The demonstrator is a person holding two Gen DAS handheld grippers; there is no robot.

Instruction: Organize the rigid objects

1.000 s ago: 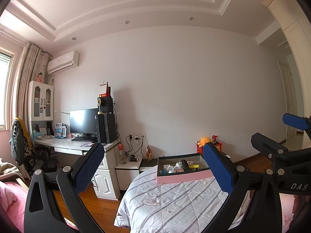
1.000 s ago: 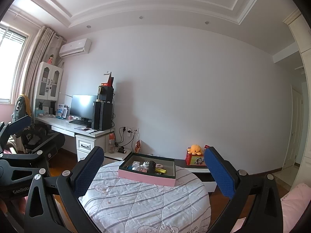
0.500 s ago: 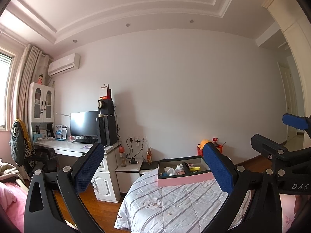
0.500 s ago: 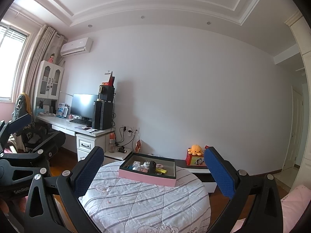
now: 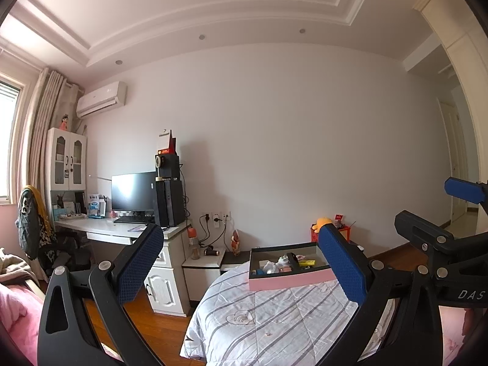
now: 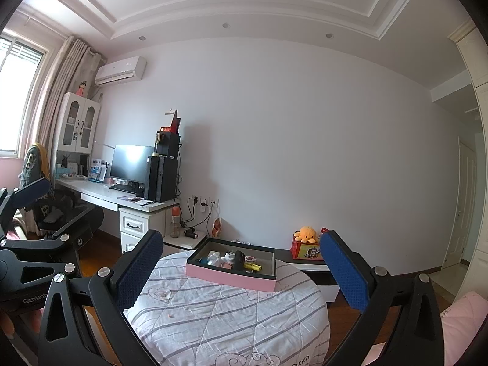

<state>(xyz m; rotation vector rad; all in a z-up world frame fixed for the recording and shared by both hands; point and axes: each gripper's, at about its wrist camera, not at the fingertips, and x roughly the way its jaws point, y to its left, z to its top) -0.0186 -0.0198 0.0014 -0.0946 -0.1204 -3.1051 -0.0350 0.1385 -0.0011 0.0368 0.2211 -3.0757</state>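
Left wrist view first: the left gripper (image 5: 241,262) fills the lower part of the frame, its blue-padded fingers (image 5: 138,263) spread wide apart with nothing between them. Lower centre, a bed (image 5: 268,320) with a grey-striped quilt carries a shallow pink box (image 5: 289,280), dark on the inside, sitting at the far end of the quilt. Small rigid objects (image 5: 283,265) lie loose inside it, among them something white, a black piece and a yellow one (image 5: 306,263); finer detail is too small to tell. At the right edge of that frame the right gripper (image 5: 457,201) shows from the side. Over to the right wrist view, and the right gripper (image 6: 241,262) is just as wide open and empty, with the pink box (image 6: 231,277) framed between its fingers, well beyond them, and the yellow piece (image 6: 253,267) near the box's right end. At centre left a white desk (image 6: 100,193) holds a monitor (image 6: 131,163), and an orange plush toy (image 6: 306,233) sits right of the box on a red box.
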